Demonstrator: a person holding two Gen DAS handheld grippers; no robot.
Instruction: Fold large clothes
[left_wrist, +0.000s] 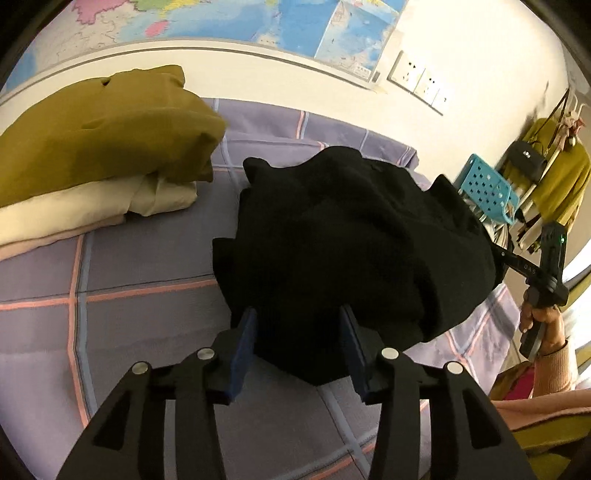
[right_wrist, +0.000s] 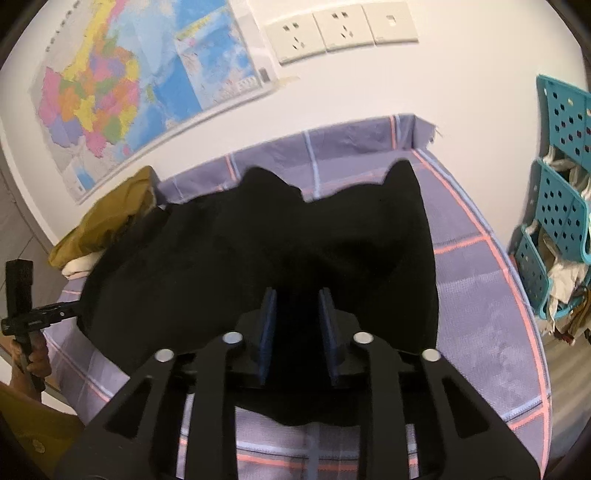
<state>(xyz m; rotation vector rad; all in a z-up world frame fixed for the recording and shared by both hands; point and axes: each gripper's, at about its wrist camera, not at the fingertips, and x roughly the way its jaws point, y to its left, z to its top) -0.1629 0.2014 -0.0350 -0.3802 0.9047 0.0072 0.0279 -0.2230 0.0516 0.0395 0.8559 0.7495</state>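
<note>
A large black garment (left_wrist: 354, 236) hangs bunched above the purple checked bed sheet (left_wrist: 147, 258). My left gripper (left_wrist: 299, 314) grips its near edge between blue pads. My right gripper (right_wrist: 297, 295) grips another part of the same black garment (right_wrist: 258, 251), which drapes forward over the sheet (right_wrist: 480, 295). The right gripper also shows at the right edge of the left wrist view (left_wrist: 532, 273). The left gripper shows at the left edge of the right wrist view (right_wrist: 40, 317).
A stack of folded clothes, mustard (left_wrist: 103, 125) on cream (left_wrist: 92, 210), lies at the bed's far left by the wall. A map (right_wrist: 140, 85) and sockets (right_wrist: 340, 26) are on the wall. A teal perforated rack (right_wrist: 554, 206) stands right of the bed.
</note>
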